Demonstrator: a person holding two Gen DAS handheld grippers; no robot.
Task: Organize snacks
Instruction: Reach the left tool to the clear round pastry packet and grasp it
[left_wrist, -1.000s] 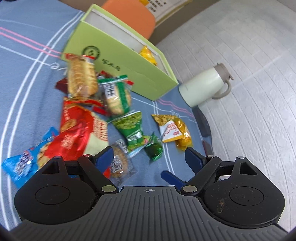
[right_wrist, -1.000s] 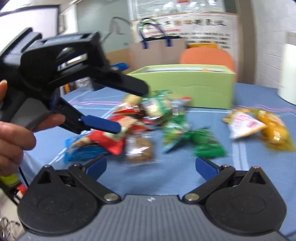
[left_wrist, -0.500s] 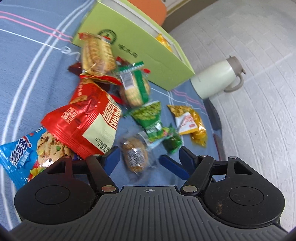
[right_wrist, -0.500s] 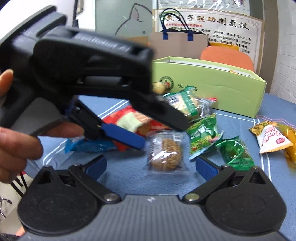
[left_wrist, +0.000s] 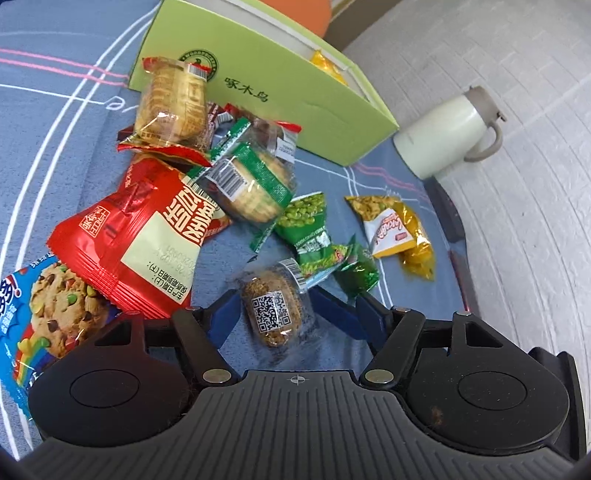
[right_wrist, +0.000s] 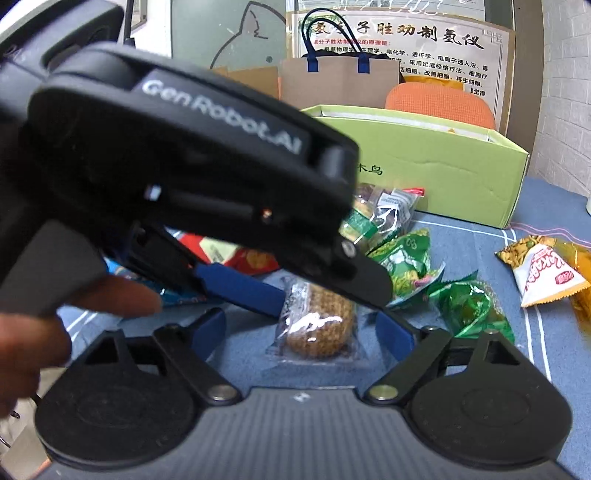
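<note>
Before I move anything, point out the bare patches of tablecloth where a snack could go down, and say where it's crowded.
Bare cloth lies between the green pea packet and the yellow snack packet, and left of the green box beyond the red bag. It is crowded in front of the box, and both open grippers flank the round cake.
</note>
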